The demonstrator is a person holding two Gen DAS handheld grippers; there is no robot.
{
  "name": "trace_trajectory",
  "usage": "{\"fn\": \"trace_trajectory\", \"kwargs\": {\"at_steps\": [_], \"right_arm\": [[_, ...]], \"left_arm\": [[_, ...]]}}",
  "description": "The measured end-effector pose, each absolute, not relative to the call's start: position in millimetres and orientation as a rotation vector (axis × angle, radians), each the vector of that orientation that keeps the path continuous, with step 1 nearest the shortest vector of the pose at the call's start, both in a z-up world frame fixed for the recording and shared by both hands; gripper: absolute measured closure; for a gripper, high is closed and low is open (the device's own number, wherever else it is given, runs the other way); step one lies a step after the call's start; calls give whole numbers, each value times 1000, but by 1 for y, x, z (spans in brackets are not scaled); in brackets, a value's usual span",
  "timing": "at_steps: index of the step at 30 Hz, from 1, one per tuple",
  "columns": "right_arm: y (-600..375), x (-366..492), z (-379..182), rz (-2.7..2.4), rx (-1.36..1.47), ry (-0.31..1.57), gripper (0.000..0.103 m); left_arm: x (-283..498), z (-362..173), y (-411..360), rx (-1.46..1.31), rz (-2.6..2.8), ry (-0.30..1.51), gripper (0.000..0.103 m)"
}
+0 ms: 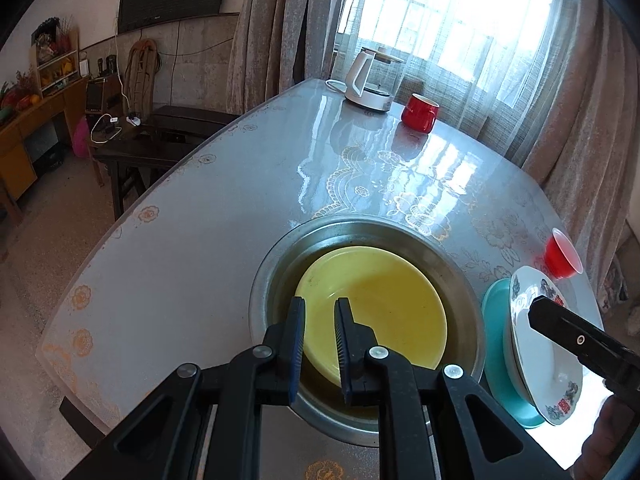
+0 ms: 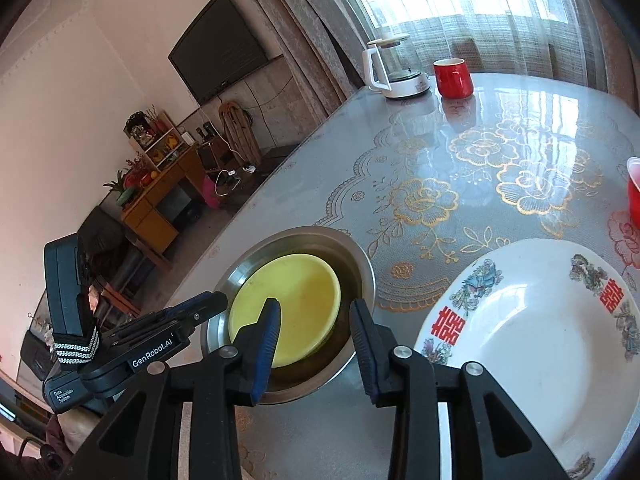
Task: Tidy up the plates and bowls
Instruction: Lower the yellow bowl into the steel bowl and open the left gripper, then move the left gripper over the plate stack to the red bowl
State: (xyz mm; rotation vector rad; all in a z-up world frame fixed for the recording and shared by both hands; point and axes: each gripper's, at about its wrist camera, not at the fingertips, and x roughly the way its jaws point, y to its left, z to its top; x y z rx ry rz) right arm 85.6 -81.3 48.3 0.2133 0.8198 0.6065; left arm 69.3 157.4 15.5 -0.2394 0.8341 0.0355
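Observation:
A yellow plate (image 1: pixel 380 304) lies inside a steel basin (image 1: pixel 452 268) on the table; both also show in the right wrist view, the plate (image 2: pixel 292 300) and the basin (image 2: pixel 360 264). My left gripper (image 1: pixel 320 312) hovers over the plate's near edge, jaws a little apart and empty. A white patterned plate (image 1: pixel 536 344) rests on a teal plate (image 1: pixel 496 340) to the right. My right gripper (image 2: pixel 316 316) is open and empty, between the basin and the white plate (image 2: pixel 540 340), which lies just right of its right finger.
A white kettle (image 1: pixel 368 80) and red mug (image 1: pixel 420 114) stand at the table's far side. A small red cup (image 1: pixel 562 254) stands behind the white plate. The table (image 1: pixel 200 240) edge runs along the left, with a dark bench beyond.

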Motion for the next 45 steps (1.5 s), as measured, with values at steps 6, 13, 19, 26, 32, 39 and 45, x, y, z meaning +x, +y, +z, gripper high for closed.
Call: {"fn": "trace_trajectory", "kwargs": {"at_steps": [6,13,19,26,32,39,45], "right_arm": [[-128,73,59,510,267,761,64],[-188,59,69,402,362,694,64],[-221,51,64,345,414,686,63],[-243,44,60,301,445,675,63],[-262,43,48,292,521,702,63],[-286,40,36,216,581,720,63],[-307,38,28,145,610,730,63]], "left_arm": [[70,32,129,-192,-4,786,87],[74,53,80,-134,-98,751,86],[71,59,39,-87,-172,753,84],[66,59,1,-28,-245,761,82],[67,51,-12,-3,-255,779,81],[67,44,-20,13,-265,792,81],[69,36,-30,27,-288,817,81]]}}
